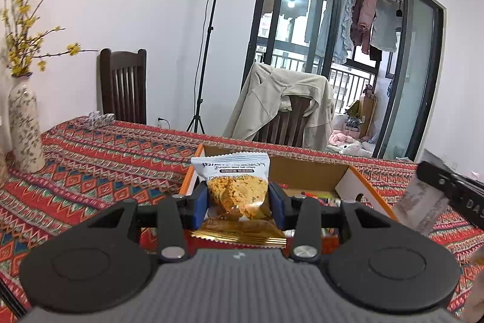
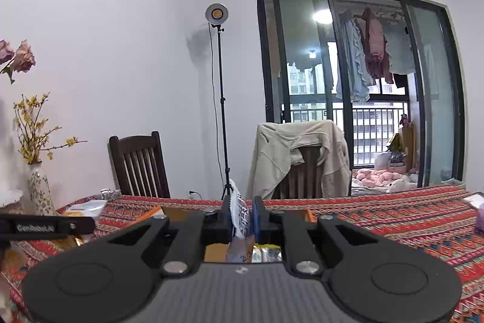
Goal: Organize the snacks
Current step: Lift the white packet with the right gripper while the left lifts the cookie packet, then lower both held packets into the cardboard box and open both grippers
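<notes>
Snacks in hand number two, one per gripper. Left gripper clamps a crisp packet upright between its blue pads: white top with print, clear window showing golden seeded rounds, gold crimped bottom edge. It hangs above an open cardboard box with orange rims on the red patterned tablecloth. Right gripper pinches a thin white printed packet edge-on, jaws nearly together, also over the box. Two dark chairs stand behind; one wears a beige jacket.
</notes>
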